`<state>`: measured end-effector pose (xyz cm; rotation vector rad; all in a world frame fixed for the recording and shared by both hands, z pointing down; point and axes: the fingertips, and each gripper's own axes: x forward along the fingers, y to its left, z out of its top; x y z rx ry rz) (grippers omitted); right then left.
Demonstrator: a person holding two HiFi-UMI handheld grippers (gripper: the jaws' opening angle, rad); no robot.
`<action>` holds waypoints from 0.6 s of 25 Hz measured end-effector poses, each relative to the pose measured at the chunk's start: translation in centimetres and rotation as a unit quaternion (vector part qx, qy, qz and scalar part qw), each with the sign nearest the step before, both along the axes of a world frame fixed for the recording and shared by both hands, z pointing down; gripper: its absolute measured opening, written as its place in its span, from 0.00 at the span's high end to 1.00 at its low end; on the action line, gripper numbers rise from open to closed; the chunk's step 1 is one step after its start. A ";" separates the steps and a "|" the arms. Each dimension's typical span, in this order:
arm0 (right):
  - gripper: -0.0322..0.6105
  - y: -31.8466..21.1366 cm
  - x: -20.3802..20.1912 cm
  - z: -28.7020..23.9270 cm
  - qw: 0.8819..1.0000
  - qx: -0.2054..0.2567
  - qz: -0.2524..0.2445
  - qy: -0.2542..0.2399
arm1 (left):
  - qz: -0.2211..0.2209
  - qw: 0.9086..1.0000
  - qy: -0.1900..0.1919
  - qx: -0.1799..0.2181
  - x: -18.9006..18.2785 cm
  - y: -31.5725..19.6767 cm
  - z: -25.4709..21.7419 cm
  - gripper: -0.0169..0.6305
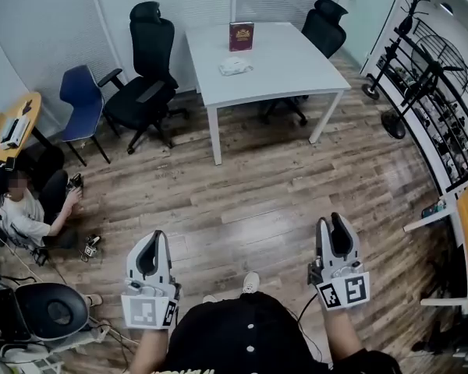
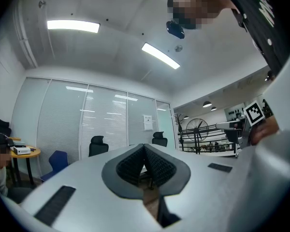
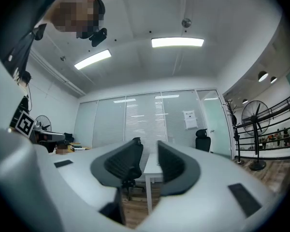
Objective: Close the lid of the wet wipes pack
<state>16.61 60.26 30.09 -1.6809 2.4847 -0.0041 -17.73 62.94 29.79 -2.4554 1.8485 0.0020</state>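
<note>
Head view: we log the wet wipes pack [image 1: 235,66] on the white table [image 1: 296,72], upper middle, well apart from the left gripper [image 1: 150,240] and right gripper [image 1: 334,223] at bottom; left gripper view: jaws meeting at the tips, empty; right gripper view: jaws slightly apart, nothing between

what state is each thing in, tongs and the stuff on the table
left tongs: shut, empty
right tongs: slightly open, empty
wet wipes pack: lying on the white table, lid too far off to tell
red box: standing upright on the table
</note>
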 end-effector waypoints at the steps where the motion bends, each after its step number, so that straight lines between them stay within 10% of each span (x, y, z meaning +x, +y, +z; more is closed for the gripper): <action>1: 0.60 -0.3 0.1 0.0 1.000 -0.001 0.001 -0.001 | 0.000 1.000 0.000 -0.002 0.1 -0.2 0.0 0.95; 15: 0.50 -5.8 3.6 1.0 0.999 0.000 -0.030 0.008 | -0.029 1.000 -0.002 -0.007 4.2 -4.1 0.9 0.95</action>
